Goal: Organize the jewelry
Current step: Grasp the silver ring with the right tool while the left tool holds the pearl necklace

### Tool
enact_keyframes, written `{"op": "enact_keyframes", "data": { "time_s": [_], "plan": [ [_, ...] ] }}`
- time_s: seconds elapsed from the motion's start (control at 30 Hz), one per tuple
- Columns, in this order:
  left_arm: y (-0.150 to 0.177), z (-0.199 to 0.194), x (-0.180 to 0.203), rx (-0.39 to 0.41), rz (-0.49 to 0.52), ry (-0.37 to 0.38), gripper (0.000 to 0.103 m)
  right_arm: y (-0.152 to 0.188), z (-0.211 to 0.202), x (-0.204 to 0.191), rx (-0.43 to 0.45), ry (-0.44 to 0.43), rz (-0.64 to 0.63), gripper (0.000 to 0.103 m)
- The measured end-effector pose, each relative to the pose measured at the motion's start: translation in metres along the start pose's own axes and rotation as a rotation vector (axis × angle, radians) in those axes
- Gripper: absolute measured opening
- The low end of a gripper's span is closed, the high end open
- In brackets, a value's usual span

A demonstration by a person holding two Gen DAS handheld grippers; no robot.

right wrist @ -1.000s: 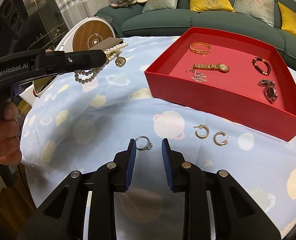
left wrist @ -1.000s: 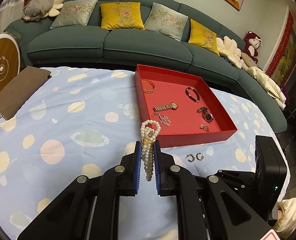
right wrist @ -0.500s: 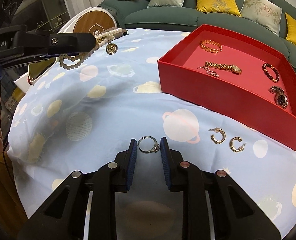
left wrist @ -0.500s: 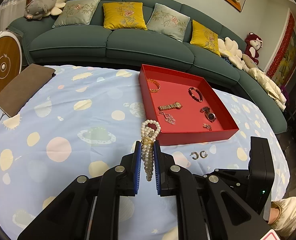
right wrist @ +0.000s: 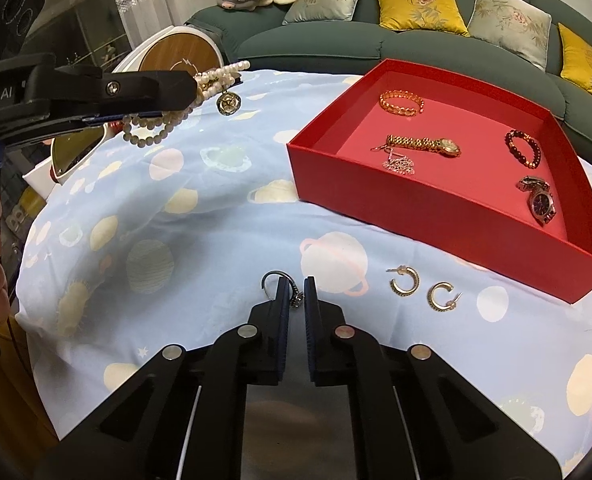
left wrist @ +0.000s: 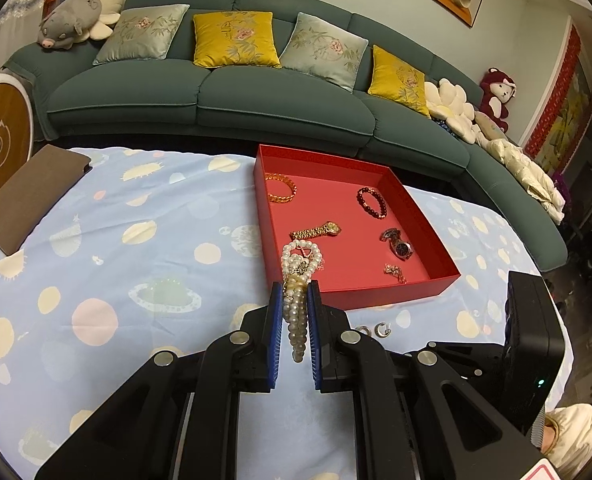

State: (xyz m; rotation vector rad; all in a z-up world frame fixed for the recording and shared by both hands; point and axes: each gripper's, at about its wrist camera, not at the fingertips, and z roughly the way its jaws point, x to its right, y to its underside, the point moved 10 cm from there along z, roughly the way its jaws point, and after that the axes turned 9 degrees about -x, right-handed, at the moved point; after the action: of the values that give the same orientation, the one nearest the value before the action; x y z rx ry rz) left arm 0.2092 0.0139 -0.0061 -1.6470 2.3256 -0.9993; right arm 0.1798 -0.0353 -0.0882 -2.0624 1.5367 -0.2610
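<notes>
My left gripper (left wrist: 294, 292) is shut on a pearl necklace (left wrist: 296, 300) with a gold pendant and holds it above the cloth, just short of the red tray's (left wrist: 360, 296) near left corner. It also shows in the right wrist view (right wrist: 183, 92), high at the left. My right gripper (right wrist: 294, 288) is down on the cloth and nearly closed around a silver ring (right wrist: 281, 286); the ring's stone sits between the jaws and its band sticks out to the left. The tray (right wrist: 416, 204) holds bracelets, watches and chains.
Two gold hoop earrings (right wrist: 422, 290) lie on the cloth right of the ring, before the tray. A brown notebook (left wrist: 27, 196) lies at the table's far left. A green sofa (left wrist: 215, 92) stands behind. A round wooden stool (right wrist: 179, 56) stands off the table's left edge.
My right gripper has moved forward onto the ring and its jaws have closed in on it. My left gripper has carried the necklace a little nearer the tray.
</notes>
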Motion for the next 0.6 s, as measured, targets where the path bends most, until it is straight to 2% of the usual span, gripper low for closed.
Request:
{"op": "enact_keyframes", "data": {
  "time_s": [0.17,0.33,0.6],
  "plan": [
    [-0.014,0.005,0.018,0.012,0.012,0.018,0.009,-0.023,-0.029,0.020,0.080,0.014,0.040,0.007],
    [-0.027,0.017,0.038,0.013,0.038,0.038,0.009,-0.047,-0.056,0.064,0.156,0.055,0.125,0.007],
    [-0.039,0.058,0.052,-0.031,0.057,0.039,0.009,-0.069,-0.069,0.120,0.191,0.119,0.192,0.007]
  ]
}}
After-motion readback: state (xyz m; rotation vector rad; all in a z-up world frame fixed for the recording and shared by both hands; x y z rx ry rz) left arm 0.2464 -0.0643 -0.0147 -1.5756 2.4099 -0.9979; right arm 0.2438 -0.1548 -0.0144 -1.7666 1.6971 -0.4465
